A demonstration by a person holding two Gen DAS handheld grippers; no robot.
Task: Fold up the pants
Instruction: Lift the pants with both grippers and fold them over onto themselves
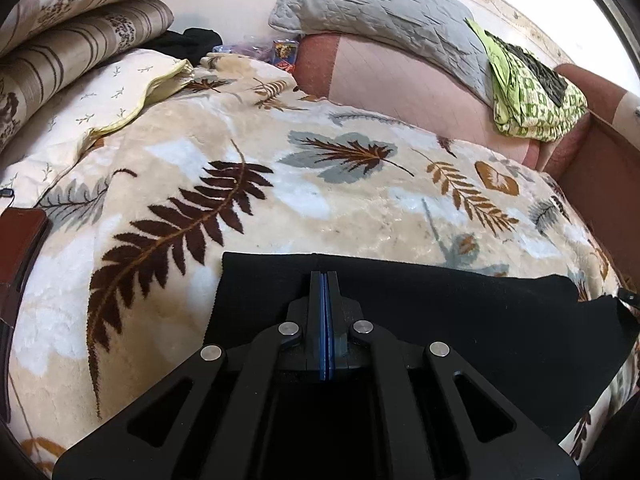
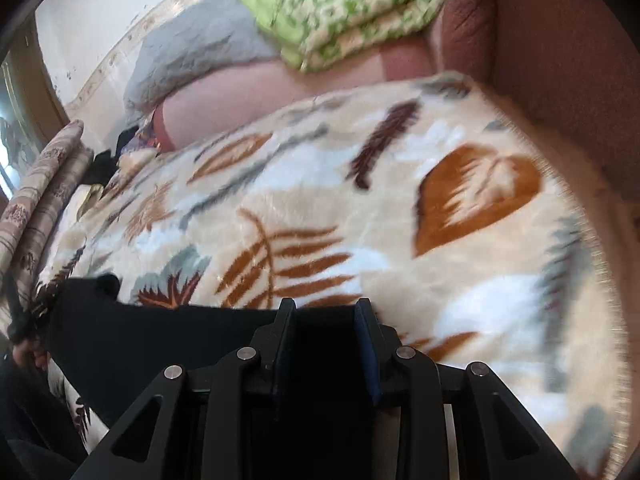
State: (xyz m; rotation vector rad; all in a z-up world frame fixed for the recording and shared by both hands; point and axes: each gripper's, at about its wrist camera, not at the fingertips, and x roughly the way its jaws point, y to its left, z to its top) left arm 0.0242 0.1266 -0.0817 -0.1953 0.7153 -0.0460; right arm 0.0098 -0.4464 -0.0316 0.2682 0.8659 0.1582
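Leaf blanket [image 1: 240,208] under black pants [image 1: 440,312]; L tool [image 1: 325,280] pinched, R tool [image 2: 325,312] agape.

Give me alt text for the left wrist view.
The left gripper, fingers pressed together, sits over black pants spread on a leaf-patterned blanket. Pillows are stacked at far left, a green cloth at far right.
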